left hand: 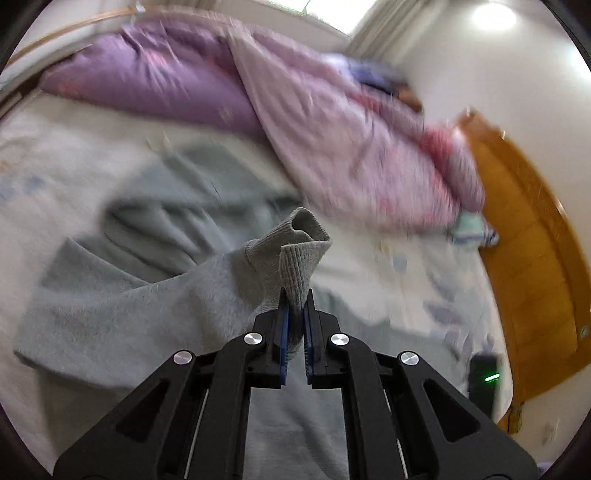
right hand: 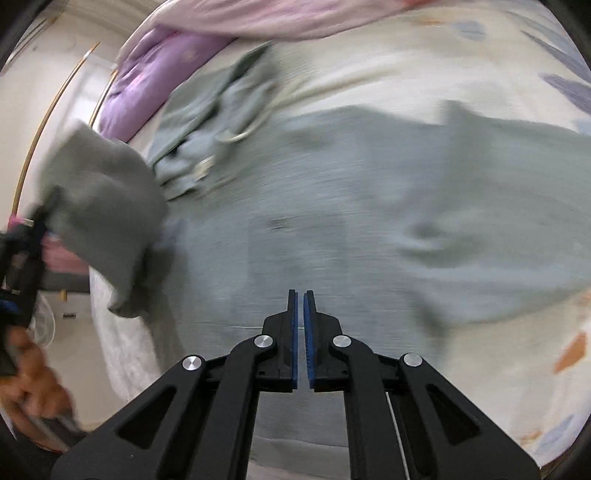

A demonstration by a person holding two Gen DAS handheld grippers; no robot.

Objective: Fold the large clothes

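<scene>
While I look along my left hand-held gripper [left hand: 295, 299], its two blue-padded fingers are pinched on the ribbed cuff [left hand: 295, 254] of one grey-green sweatshirt [left hand: 122, 306], and the cuff stands up out of the jaws with its open end curled over. From there the sleeve runs down and to the left onto the bed sheet [left hand: 48, 155], where the rest of the garment lies rumpled.

My right hand-held gripper [right hand: 299, 295] hangs above the broad body of the same sweatshirt [right hand: 332, 206]; its fingers stand almost together with only a thin gap, and no cloth shows between them. The garment lies spread under and ahead of this gripper across the pale patterned bed sheet [right hand: 480, 369]. At the left edge of the right wrist view I see the raised sleeve [right hand: 103, 206], the other gripper [right hand: 22, 258] holding it, and a blurred hand [right hand: 26, 384] below.

Farther off, I count one purple pillow [left hand: 155, 77], one pink patterned quilt [left hand: 351, 147] heaped beside it, and one small pale blue folded cloth [left hand: 472, 229] at the quilt's lower edge. Beyond the bed are an orange wooden board [left hand: 524, 229] and one bright lamp [left hand: 493, 16]. Much of both views is smeared by motion.
</scene>
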